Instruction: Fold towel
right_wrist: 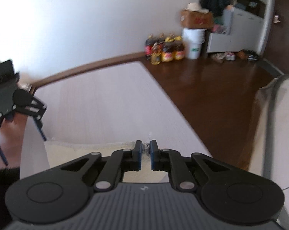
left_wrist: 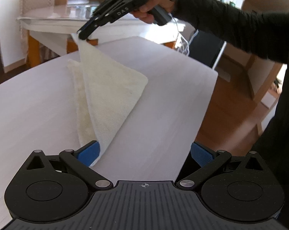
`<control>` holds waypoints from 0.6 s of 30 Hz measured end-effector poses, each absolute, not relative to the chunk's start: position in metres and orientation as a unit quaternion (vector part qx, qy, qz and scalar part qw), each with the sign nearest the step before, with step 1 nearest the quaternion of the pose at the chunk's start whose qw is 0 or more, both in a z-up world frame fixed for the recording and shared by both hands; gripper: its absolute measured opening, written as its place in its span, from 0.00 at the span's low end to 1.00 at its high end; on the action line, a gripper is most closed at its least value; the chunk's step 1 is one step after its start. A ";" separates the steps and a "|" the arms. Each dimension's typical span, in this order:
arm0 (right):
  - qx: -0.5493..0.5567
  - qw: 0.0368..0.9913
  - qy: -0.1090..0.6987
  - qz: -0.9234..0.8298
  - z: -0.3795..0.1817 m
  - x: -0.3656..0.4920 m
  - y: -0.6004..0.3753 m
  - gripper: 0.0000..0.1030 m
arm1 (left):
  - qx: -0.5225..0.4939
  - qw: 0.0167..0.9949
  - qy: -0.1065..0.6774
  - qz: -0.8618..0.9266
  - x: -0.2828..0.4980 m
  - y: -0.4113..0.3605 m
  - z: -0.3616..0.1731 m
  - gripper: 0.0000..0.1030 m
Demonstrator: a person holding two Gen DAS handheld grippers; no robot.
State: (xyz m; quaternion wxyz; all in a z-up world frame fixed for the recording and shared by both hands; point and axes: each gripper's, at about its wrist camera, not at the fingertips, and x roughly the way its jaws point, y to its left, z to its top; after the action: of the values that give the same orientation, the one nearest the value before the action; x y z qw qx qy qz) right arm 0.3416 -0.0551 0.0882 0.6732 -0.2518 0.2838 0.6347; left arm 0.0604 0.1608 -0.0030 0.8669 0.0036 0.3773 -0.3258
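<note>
A cream towel (left_wrist: 110,88) lies partly doubled over on the pale table (left_wrist: 39,105). Its far corner is lifted and pinched by my right gripper (left_wrist: 83,36), which a hand in a black sleeve holds above the table's far edge. In the right wrist view the right gripper (right_wrist: 146,153) has its blue pads nearly together on a bit of the towel (right_wrist: 71,151). My left gripper (left_wrist: 146,151) stands wide open low over the near edge, and the towel's near corner rests against its left pad (left_wrist: 90,153). From the right wrist view the left gripper (right_wrist: 25,152) shows at the far left.
Behind the table stands a second table (left_wrist: 54,21) with clutter, and a dark chair (left_wrist: 207,46) sits off the far right corner. Brown floor (right_wrist: 211,88) lies beyond the table edge, with bottles (right_wrist: 165,49), a white bucket (right_wrist: 194,42) and a pale sofa (right_wrist: 278,124).
</note>
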 end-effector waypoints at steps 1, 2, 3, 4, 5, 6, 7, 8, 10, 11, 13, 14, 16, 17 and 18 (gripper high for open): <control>-0.251 0.677 0.287 0.629 0.084 0.345 -0.054 0.09 | 0.000 0.870 0.376 -0.319 0.061 0.163 -0.002 1.00; -0.251 0.678 0.291 0.626 0.081 0.346 -0.053 0.09 | 0.001 0.872 0.375 -0.316 0.060 0.164 -0.002 1.00; -0.256 0.679 0.296 0.621 0.073 0.347 -0.050 0.10 | 0.003 0.874 0.373 -0.311 0.058 0.163 0.000 1.00; -0.261 0.680 0.302 0.615 0.065 0.348 -0.046 0.10 | 0.004 0.876 0.372 -0.308 0.057 0.163 0.001 1.00; -0.268 0.680 0.305 0.610 0.060 0.347 -0.044 0.10 | 0.006 0.877 0.372 -0.306 0.056 0.162 0.002 1.00; -0.283 0.683 0.309 0.598 0.050 0.347 -0.039 0.10 | 0.008 0.877 0.372 -0.304 0.055 0.161 0.003 1.00; -0.293 0.685 0.312 0.589 0.043 0.346 -0.037 0.10 | 0.011 0.878 0.371 -0.303 0.053 0.159 0.003 1.00; -0.295 0.686 0.315 0.586 0.038 0.346 -0.035 0.12 | 0.015 0.878 0.371 -0.302 0.052 0.157 0.004 1.00; -0.294 0.696 0.316 0.573 0.031 0.345 -0.036 0.22 | 0.016 0.880 0.367 -0.301 0.050 0.153 0.004 1.00; -0.290 0.701 0.315 0.570 0.032 0.344 -0.037 0.30 | 0.017 0.881 0.365 -0.300 0.050 0.151 0.005 1.00; -0.286 0.720 0.298 0.558 0.039 0.341 -0.044 0.35 | 0.016 0.883 0.361 -0.300 0.050 0.148 0.006 1.00; -0.284 0.725 0.289 0.557 0.042 0.338 -0.047 0.35 | 0.013 0.884 0.356 -0.301 0.051 0.151 0.008 1.00; -0.262 0.728 0.270 0.573 0.052 0.331 -0.055 0.29 | 0.006 0.885 0.352 -0.304 0.054 0.148 0.007 1.00; -0.252 0.725 0.265 0.584 0.055 0.328 -0.057 0.24 | 0.003 0.885 0.352 -0.305 0.055 0.150 0.006 1.00; -0.247 0.712 0.264 0.602 0.056 0.321 -0.058 0.23 | -0.001 0.884 0.354 -0.307 0.058 0.148 0.003 1.00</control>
State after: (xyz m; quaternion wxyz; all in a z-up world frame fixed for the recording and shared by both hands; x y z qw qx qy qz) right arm 0.3207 -0.0576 0.0562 0.7116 -0.2475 0.2640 0.6023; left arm 0.0578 0.1477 0.0032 0.8835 -0.0006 0.3541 -0.3066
